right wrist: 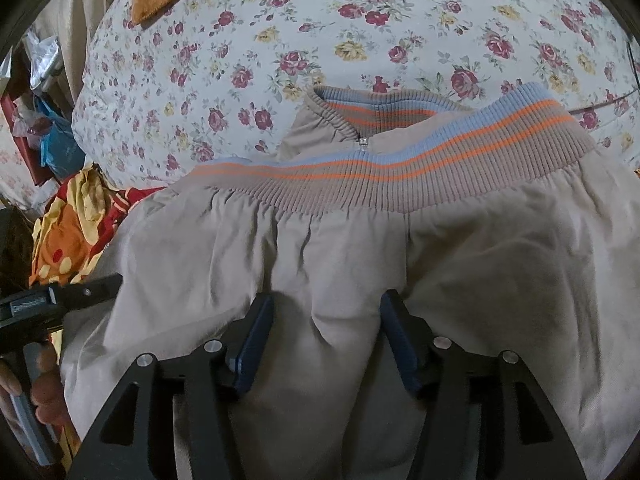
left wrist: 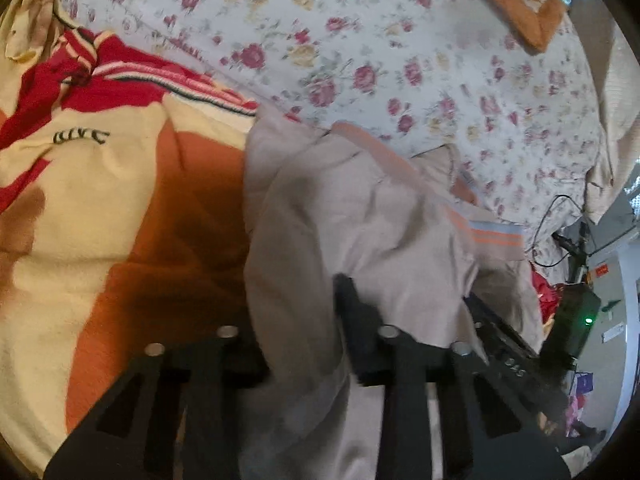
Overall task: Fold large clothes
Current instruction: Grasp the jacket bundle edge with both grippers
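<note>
Beige fabric of the jacket (right wrist: 312,248) fills the space directly ahead of the right gripper (right wrist: 326,340), whose two blue-padded fingers (right wrist: 256,340) stand moderately apart with a raised fold of the cloth bulging up between them; the pads press against the fold on both sides, so the fingers are holding the jacket. Its ribbed hem band (right wrist: 400,160), striped light blue, orange and tan, runs across the upper part of the garment, with a small metal zipper end (right wrist: 363,143) at the opening. The jacket lies on a bed covered by a floral sheet (right wrist: 280,40). In the left wrist view, the left gripper (left wrist: 304,320) is largely draped by the same jacket (left wrist: 360,220): one dark finger (left wrist: 352,312) shows, the other is hidden under cloth, so the opening of its fingers cannot be told. Beside the jacket, to the left, lies a cream, orange and red blanket (left wrist: 100,200), touching the jacket's edge. An orange-bordered cushion (left wrist: 520,0) rests at the far end of the bed. A black cable (left wrist: 560,216) hangs off the bed's right side.
</note>
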The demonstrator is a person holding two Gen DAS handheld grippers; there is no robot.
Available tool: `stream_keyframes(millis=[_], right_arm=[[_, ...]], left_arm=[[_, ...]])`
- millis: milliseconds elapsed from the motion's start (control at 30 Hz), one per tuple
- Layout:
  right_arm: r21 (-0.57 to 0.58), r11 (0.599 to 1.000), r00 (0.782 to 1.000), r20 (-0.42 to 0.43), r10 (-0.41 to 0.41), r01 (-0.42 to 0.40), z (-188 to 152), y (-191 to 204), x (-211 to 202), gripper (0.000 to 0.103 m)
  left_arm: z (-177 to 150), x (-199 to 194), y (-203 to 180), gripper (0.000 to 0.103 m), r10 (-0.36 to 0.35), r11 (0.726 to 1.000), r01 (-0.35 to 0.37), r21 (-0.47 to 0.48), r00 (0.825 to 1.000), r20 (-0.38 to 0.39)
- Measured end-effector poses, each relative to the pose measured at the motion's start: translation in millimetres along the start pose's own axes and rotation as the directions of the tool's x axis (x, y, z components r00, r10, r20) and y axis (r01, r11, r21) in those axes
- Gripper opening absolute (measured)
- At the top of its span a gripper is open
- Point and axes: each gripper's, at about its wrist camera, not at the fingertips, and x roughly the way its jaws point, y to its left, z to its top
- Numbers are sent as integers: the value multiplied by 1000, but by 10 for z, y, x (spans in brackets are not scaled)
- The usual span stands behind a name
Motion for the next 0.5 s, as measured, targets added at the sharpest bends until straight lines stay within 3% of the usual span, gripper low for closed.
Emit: stream_keyframes(millis=[100,300,500], right_arm=[[5,1000,1000,1,10,-10,-5,-8,-1,60],[8,1000,1000,4,12,-12,-16,-6,-2,61],[5,1000,1000,4,9,-9,-15,-1,-1,61]], left_arm=[[-12,-106,-160,17,-49,997,48,59,999,12],[-6,-16,-31,19,-30,999,29,-25,999,-23],[-24,3,-78,21,2,1000,-2,-13,1000,-16]])
